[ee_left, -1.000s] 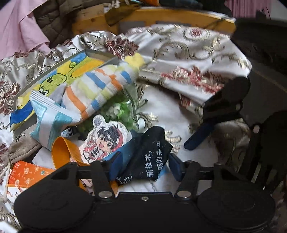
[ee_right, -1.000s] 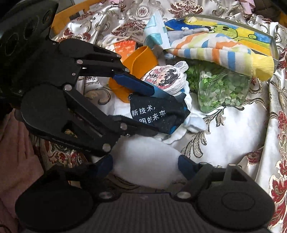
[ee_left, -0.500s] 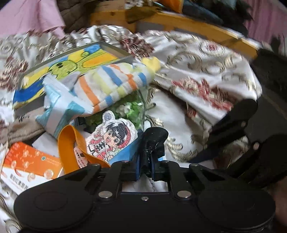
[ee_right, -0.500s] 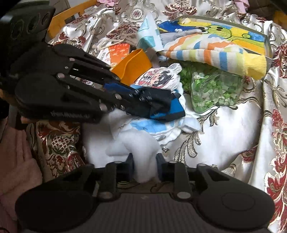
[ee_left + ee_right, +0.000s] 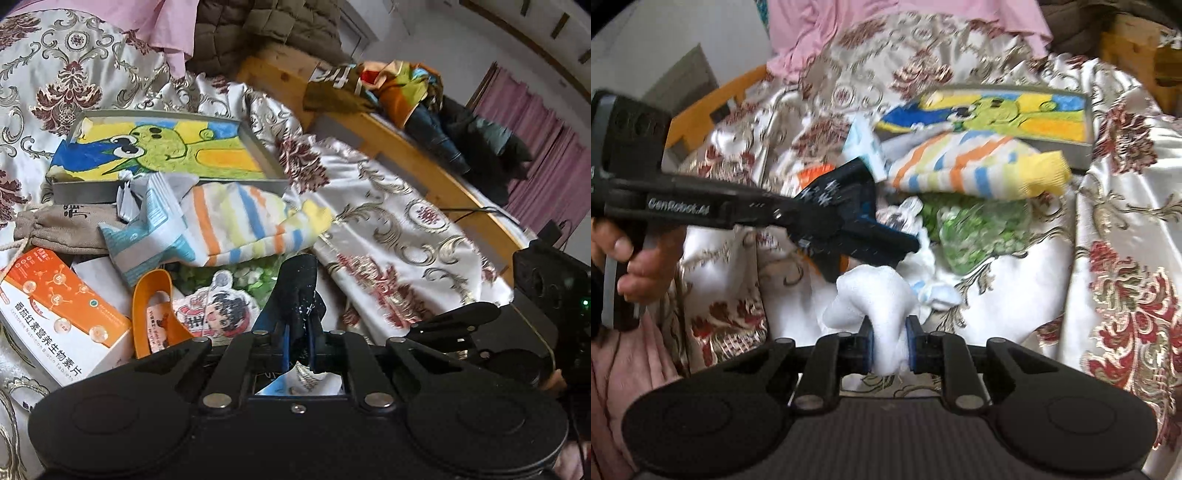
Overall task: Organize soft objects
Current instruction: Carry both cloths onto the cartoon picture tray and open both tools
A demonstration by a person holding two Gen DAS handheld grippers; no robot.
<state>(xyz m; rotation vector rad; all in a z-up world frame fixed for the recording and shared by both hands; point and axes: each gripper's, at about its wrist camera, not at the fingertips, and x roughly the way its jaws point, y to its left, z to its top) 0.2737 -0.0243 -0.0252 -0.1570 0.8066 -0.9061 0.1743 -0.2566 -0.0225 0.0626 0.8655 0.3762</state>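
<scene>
The black and blue sock with white printed characters [image 5: 297,295] is pinched in the closed jaws of the left gripper [image 5: 297,349], its free end standing up above the blue pads and lifted clear of the pile. Just beside it, the white fluffy cloth [image 5: 875,295] is clamped between the jaws of the right gripper [image 5: 889,345], bunched into a soft lump above them. Both pairs of jaws have just been closing on these pieces. In the right wrist view the left gripper [image 5: 849,221] crosses from the left, held by a person's hand [image 5: 631,258], with the sock draped along its fingers. Behind lie a striped sock with a yellow cuff [image 5: 979,170], a clear bag of green bits [image 5: 982,229], a cartoon-figure patch [image 5: 218,314], an orange and white box [image 5: 62,314], a tan drawstring pouch [image 5: 62,229] and a grey tray with a green cartoon picture [image 5: 166,147], all on a cream floral satin bedspread [image 5: 388,240].
</scene>
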